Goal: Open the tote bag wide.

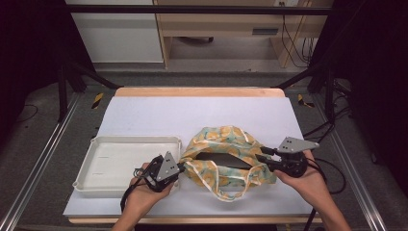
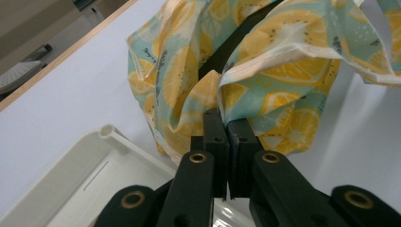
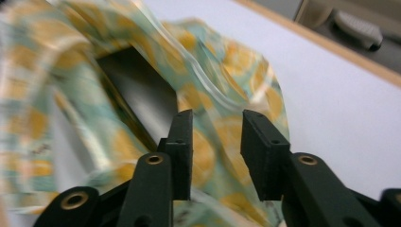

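A: Item one, the bag?

B: A lemon-print bag, lying crumpled on the white worktop, near the front edge and just right of the tray. Its mouth is gaping upward, and something dark and flat is sitting inside. The opening is running left to right, from one hand to the other.

A: Left hand-held gripper?

B: Sitting at the bag's left end, over the tray's right corner. In the left gripper view its jaws are standing pressed together on the bag's rim, so it is pinching that edge.

A: Right hand-held gripper?

B: Sitting at the bag's right end, pointing left toward the opening. In the right gripper view its jaws are standing apart, with bag cloth lying between and beyond them; that picture is blurred, but nothing looks clamped.

A: The relation that matters?

B: The loose right rim is lying straight ahead of the right gripper, well nearer it than the left. As a judgement, closing there would be giving both hands an end of the mouth to pull wide.

A: Tray?

B: Shallow, white, with nothing resting in it, touching or nearly touching the bag's left side.
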### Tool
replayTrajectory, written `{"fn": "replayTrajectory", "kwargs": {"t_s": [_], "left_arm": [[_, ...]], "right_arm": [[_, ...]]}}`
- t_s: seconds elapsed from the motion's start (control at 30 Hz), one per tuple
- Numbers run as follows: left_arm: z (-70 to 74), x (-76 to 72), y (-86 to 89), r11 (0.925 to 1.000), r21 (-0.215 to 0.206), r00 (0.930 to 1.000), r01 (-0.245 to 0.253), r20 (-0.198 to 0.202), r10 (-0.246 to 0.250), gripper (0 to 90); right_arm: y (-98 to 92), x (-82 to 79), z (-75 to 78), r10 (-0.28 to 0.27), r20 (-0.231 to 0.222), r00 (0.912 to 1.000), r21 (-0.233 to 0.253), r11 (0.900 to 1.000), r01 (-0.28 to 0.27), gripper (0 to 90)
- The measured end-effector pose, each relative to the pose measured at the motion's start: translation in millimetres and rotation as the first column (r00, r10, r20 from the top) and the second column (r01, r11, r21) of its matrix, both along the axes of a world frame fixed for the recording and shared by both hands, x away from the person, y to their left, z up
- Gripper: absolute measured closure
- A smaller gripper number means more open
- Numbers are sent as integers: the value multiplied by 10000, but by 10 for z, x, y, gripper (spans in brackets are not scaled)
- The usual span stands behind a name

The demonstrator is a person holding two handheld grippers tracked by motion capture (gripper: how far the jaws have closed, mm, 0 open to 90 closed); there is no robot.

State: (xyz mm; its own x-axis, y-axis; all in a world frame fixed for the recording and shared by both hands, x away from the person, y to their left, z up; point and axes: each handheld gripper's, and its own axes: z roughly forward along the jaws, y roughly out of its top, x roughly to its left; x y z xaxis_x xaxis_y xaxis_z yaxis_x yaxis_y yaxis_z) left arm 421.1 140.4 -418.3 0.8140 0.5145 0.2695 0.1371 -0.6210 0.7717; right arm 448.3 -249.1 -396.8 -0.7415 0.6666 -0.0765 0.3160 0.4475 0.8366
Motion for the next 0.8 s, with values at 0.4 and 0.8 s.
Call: {"fn": "replayTrajectory", "kwargs": {"t_s": [0.4,0.8], "left_arm": [[-98,-185,5,9967,630,9985,517,-215,-504,890],[-204,-244,-79,9896,1188,9961,809,-439,-761,887]], "right_arm": [[37,-307,-380,947,-775,9925,-480,9940,-986,625],[99,-379,-603,390,-468,9981,-1085,9931,-439,327]]}}
